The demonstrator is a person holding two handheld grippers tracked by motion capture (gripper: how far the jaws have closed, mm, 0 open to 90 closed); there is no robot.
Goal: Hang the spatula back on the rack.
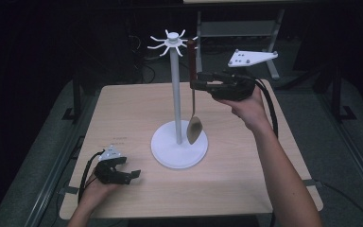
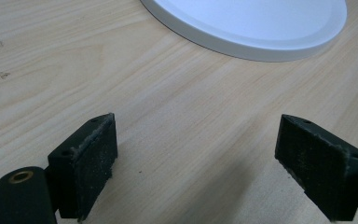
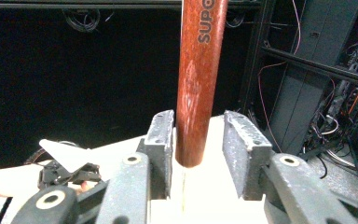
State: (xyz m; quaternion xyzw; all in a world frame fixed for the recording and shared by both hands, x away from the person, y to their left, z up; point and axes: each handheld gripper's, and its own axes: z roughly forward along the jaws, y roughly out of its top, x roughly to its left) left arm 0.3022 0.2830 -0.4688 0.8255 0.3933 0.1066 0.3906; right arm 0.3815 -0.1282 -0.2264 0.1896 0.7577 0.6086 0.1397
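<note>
Our right gripper (image 3: 198, 154) stands part-open around the spoon's red handle (image 3: 198, 84), hanging from the white rack (image 1: 175, 71); our left gripper (image 2: 196, 163) gapes wide near the table's (image 1: 246, 189) front-left corner.

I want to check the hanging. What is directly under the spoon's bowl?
Under the spoon is the white round base of the stand. Whether the bowl's tip touches the base, I cannot tell.

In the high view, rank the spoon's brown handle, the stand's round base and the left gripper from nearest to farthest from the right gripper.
1. The spoon's brown handle, between the jaws of the right gripper, hanging from the stand's top.
2. The stand's round base, below and to the left on the table.
3. The left gripper, at the table's near left corner.
</note>
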